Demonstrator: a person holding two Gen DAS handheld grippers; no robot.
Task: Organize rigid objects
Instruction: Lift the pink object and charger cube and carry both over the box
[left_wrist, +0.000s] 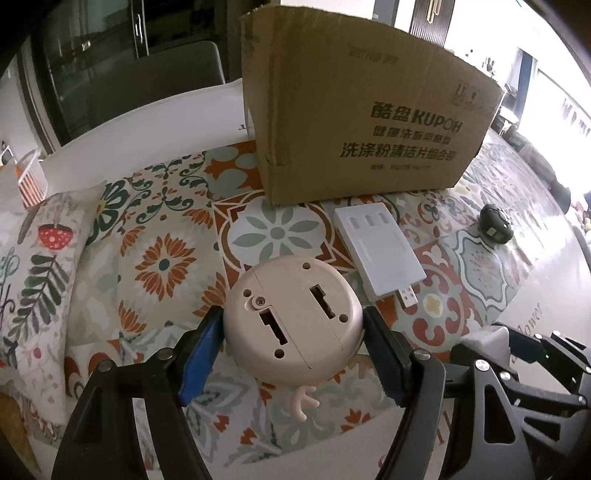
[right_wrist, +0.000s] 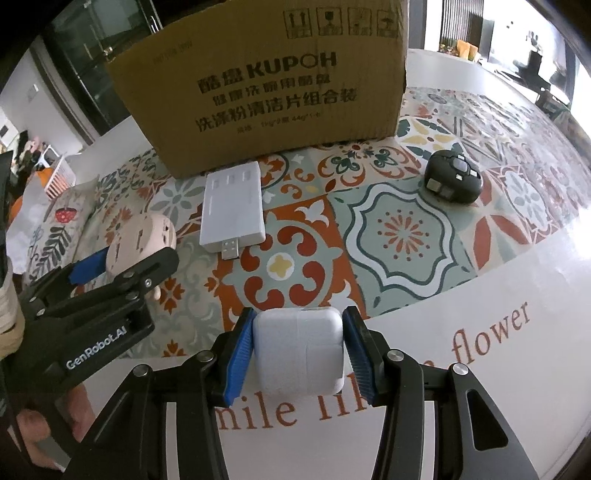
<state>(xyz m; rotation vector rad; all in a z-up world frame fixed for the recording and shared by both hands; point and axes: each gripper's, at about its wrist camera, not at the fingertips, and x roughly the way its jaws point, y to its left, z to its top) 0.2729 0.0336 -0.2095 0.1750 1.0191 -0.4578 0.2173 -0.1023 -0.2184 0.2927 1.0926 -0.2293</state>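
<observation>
My left gripper (left_wrist: 293, 325) is shut on a round beige device (left_wrist: 293, 317), bottom side up, with small antlers at its near edge. It also shows in the right wrist view (right_wrist: 138, 240). My right gripper (right_wrist: 299, 350) is shut on a white square charger block (right_wrist: 301, 352) just above the tablecloth's white border. A white flat USB hub (left_wrist: 376, 249) (right_wrist: 234, 206) lies in front of the cardboard box (left_wrist: 354, 110) (right_wrist: 266, 85). A dark mouse (left_wrist: 495, 223) (right_wrist: 452, 177) lies to the right.
The table carries a patterned tile-print cloth (right_wrist: 406, 236) with a white lettered border. A leaf-print cushion (left_wrist: 33, 277) lies at the left. A dark chair (left_wrist: 147, 85) stands behind the table. The left gripper's black body (right_wrist: 92, 306) sits close beside my right gripper.
</observation>
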